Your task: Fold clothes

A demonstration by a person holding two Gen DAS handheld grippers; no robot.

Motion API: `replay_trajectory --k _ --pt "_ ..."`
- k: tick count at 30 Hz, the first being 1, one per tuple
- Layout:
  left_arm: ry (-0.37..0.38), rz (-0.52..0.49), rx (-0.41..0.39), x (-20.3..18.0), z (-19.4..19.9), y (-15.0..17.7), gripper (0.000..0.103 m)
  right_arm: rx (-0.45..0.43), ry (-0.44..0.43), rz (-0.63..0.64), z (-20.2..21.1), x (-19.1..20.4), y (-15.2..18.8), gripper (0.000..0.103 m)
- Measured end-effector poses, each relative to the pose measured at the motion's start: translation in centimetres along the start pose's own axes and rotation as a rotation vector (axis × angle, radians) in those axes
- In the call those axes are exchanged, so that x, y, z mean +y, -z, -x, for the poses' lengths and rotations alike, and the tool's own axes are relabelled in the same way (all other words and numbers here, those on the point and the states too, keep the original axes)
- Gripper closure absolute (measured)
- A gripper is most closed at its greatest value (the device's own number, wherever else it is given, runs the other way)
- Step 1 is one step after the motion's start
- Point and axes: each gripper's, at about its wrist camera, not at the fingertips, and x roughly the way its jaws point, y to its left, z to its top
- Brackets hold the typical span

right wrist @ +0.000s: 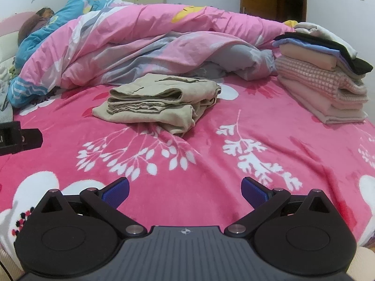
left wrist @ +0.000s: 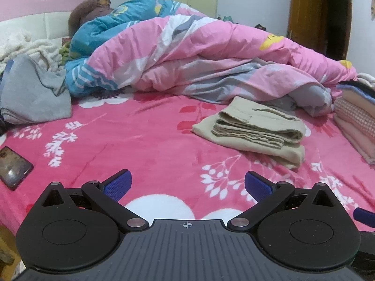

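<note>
A beige garment [left wrist: 255, 128] lies folded in several layers on the pink flowered bed cover [left wrist: 140, 145], ahead and to the right in the left wrist view. It also shows in the right wrist view [right wrist: 159, 103], ahead and left of centre. My left gripper [left wrist: 187, 185] is open and empty, low over the bed cover, well short of the garment. My right gripper [right wrist: 185, 189] is open and empty, also short of it. A part of the left gripper [right wrist: 16, 138] shows at the left edge of the right wrist view.
A stack of folded clothes [right wrist: 328, 75] stands at the right of the bed. A rumpled pink quilt [left wrist: 199, 53] and a blue quilt [left wrist: 112, 30] fill the far side. A grey garment [left wrist: 30, 93] and a phone [left wrist: 13, 167] lie at the left.
</note>
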Motion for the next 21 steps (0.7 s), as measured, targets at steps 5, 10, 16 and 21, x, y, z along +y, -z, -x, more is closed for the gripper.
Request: replay_trajectory --k 5,10,16,21 --pt "-0.019 -0.028 -0.002 -0.4 0.3 0.2 0.0 -0.009 0.001 0.008 0.3 0.4 0.0 0.0" --pt "-0.054 -0.05 -0.004 -1.9 0.7 0.5 0.0 -0.015 -0.001 0.005 1.3 -0.9 -0.3 0.0" --pt "-0.068 -0.03 -0.022 -1.8 1.3 0.7 0.0 -0.01 -0.005 -0.009 1.7 -0.7 -0.4 0.0" --pt "-0.067 -0.033 -0.013 -2.1 1.0 0.6 0.0 -0.009 -0.01 -0.013 1.8 -0.8 -0.5 0.0"
